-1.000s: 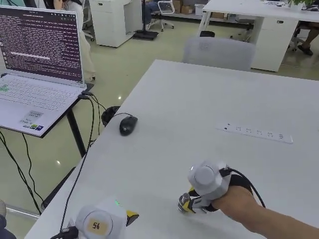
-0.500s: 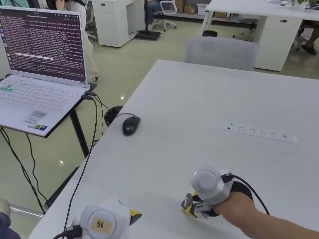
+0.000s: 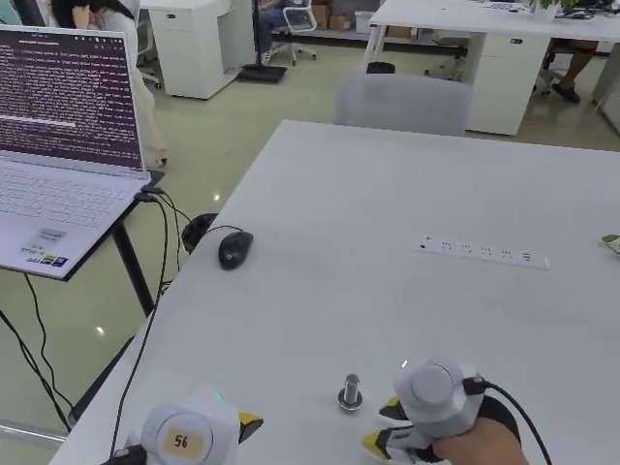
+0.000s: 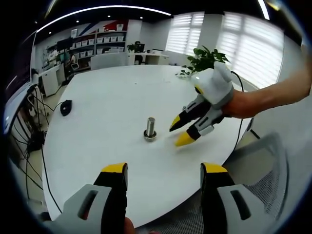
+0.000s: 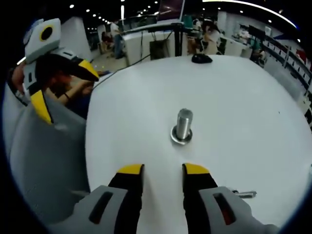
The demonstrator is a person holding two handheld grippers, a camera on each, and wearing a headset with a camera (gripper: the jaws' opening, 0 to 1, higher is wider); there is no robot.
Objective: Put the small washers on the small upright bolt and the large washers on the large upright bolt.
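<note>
One grey metal bolt [image 3: 351,391] stands upright on its wide base on the white table [image 3: 387,194], near the front edge. It also shows in the left gripper view [image 4: 150,128] and the right gripper view [image 5: 183,126]. My right gripper [image 3: 386,428] hovers just right of the bolt, apart from it, with its jaws open and nothing between them [image 5: 163,169]. My left gripper [image 4: 164,168] is open and empty, and sits lower left of the bolt [image 3: 194,438]. In the left gripper view, the right gripper [image 4: 181,132] points at the bolt.
A black mouse [image 3: 233,249] lies near the table's left edge and a white power strip [image 3: 477,253] farther back. A laptop [image 3: 58,145] stands on a stand left of the table. A small metal piece [image 5: 243,194] lies right of the right jaw.
The right gripper had the bolt between its jaws; it has let go and drawn back toward me, leaving the bolt upright. The head camera has shifted.
</note>
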